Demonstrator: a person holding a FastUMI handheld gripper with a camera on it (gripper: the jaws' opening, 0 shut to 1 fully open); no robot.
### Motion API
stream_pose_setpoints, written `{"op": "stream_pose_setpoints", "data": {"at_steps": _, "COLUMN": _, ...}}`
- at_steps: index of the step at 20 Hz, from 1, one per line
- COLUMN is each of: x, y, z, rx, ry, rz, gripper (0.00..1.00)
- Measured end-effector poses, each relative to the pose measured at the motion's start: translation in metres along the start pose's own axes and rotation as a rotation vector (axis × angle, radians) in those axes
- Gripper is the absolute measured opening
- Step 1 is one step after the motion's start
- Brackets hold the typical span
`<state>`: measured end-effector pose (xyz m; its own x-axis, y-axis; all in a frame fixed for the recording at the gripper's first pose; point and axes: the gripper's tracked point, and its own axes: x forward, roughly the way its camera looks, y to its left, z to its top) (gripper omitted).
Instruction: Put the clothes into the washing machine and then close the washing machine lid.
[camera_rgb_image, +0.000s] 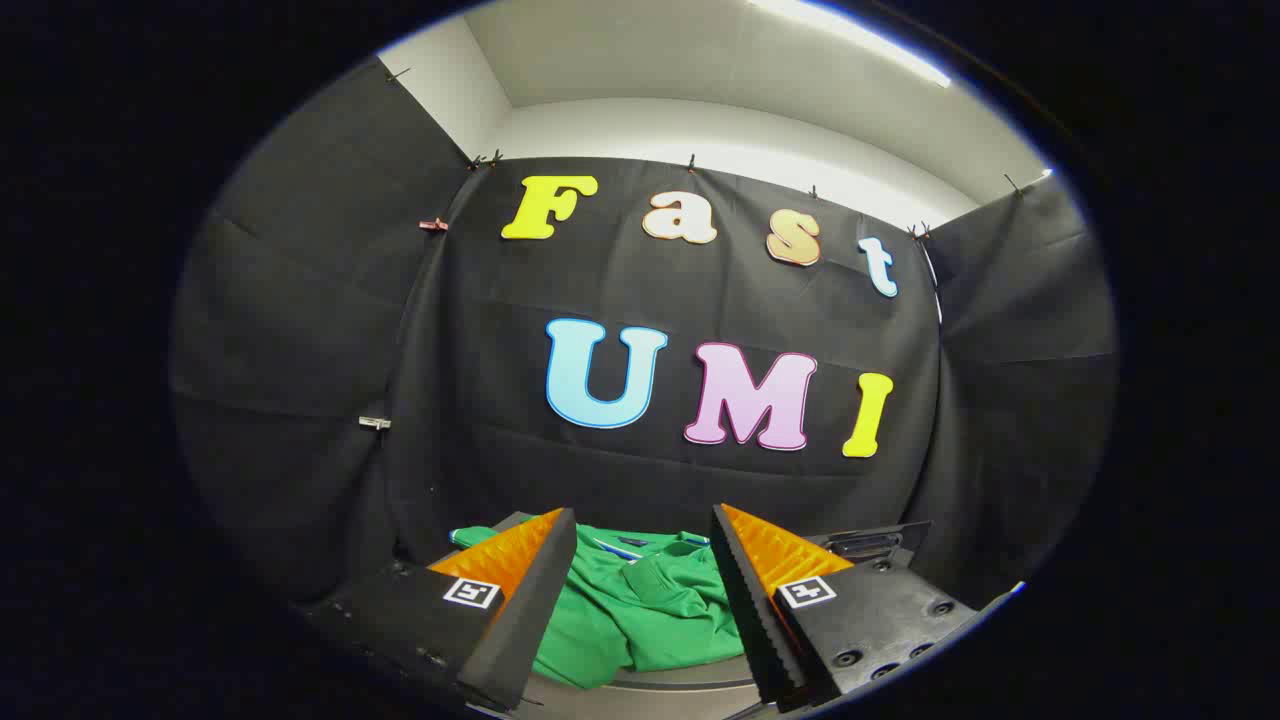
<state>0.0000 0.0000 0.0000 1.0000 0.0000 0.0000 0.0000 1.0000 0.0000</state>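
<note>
Gripper view: the gripper (645, 525) points level toward the booth's back wall, its fingers (520, 590) spread wide at the bottom centre of the frame, holding nothing. Each finger carries a small square coded marker (471, 592), not readable as text. A crumpled green garment (640, 610) lies between and just ahead of the fingers, on a pale rounded surface (660, 680).

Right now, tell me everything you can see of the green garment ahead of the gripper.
The green garment looks like a soft knit shirt, with a collar and a folded-over part near its middle. It lies crumpled, not flat, on a pale rounded surface whose edge shows beneath it. It sits between and just beyond the fingers of the gripper, which stand open and apart; whether they touch the cloth cannot be told. Something thin and blue-white lies at its far edge.
</note>
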Motion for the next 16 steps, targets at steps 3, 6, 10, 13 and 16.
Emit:
{"op": "stream_pose_setpoints", "data": {"at_steps": 3, "x": 0.001, "y": 0.005, "z": 0.001, "rx": -0.020, "ry": -0.008, "rz": 0.005, "gripper": 0.85}}
{"op": "stream_pose_setpoints", "data": {"at_steps": 6, "x": 0.000, "y": 0.008, "z": 0.001, "rx": -0.028, "ry": -0.011, "rz": 0.013, "gripper": 0.83}}
{"op": "stream_pose_setpoints", "data": {"at_steps": 10, "x": -0.001, "y": 0.008, "z": 0.004, "rx": 0.005, "ry": -0.004, "rz": 0.026, "gripper": 0.82}}
{"op": "stream_pose_setpoints", "data": {"at_steps": 13, "x": 0.003, "y": 0.002, "z": 0.001, "rx": 0.012, "ry": 0.006, "rz": 0.016, "gripper": 0.82}}
{"op": "stream_pose_setpoints", "data": {"at_steps": 16, "x": 0.004, "y": -0.002, "z": 0.001, "rx": 0.009, "ry": 0.011, "rz": 0.010, "gripper": 0.83}}
